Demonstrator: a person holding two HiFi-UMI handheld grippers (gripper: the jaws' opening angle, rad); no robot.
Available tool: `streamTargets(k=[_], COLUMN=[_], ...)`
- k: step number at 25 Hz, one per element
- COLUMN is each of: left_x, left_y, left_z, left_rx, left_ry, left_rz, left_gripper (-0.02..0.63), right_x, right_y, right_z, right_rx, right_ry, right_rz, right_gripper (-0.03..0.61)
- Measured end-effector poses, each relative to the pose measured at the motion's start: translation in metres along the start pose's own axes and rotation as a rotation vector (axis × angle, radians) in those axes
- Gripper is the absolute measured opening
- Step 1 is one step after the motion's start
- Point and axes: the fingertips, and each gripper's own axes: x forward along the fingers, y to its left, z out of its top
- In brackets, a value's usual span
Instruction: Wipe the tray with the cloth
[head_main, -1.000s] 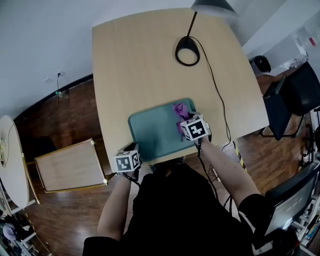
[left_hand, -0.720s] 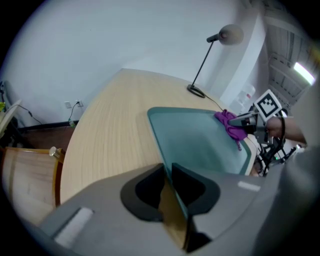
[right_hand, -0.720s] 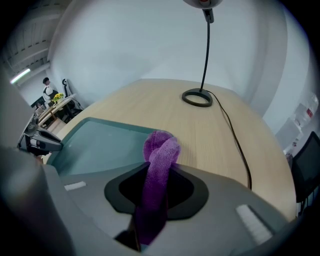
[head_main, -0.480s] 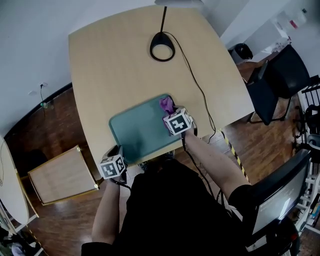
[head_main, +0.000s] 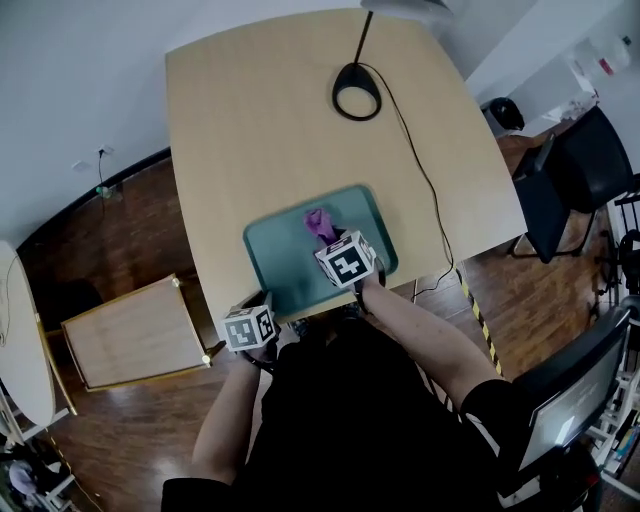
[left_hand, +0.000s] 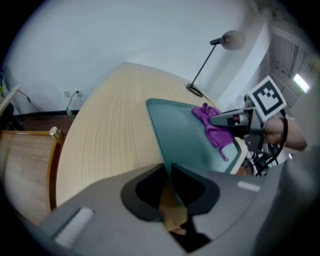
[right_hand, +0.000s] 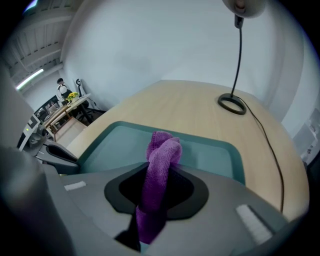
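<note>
At the near edge of the pale wooden table (head_main: 260, 120), a teal tray (head_main: 275, 255) was laid flat, its long side turned toward the person. Its near left corner was taken by the left gripper (left_hand: 167, 170), whose jaws were closing, with the thin rim run up between them and nipped by the pads. The right gripper (right_hand: 159, 175) was held over the tray's right half, its jaws pressed together on a purple cloth (right_hand: 162, 150). The cloth was bunched into a thick fold that stood out past the fingertips, and its free end was laid on the tray's floor toward the far side. Well apart from the tray, at the table's far side, the black ring base of a lamp (head_main: 357, 95) was set, with its cable (head_main: 425, 190) trailed toward the right edge.
</note>
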Motion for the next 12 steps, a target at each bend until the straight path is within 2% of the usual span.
streamTargets(k=[4,9,12], left_x=[0.009,0.000,0.000], left_y=[-0.008,0.004,0.006], left_z=[-0.003,0.003,0.004], left_rx=[-0.038,-0.038,-0.038], left_ry=[0.002,0.001,-0.007], left_rz=[-0.074,-0.070,-0.084], left_gripper=[0.065,0.067,0.069], right_x=[0.010,0.038,0.044], right_y=[0.057,0.135,0.155], right_z=[0.013,0.025,0.027], right_rx=[-0.059,-0.031,-0.051], right_ry=[0.001,0.016,0.026], right_rz=[0.082,0.225,0.271], right_gripper=[0.084,0.084,0.084])
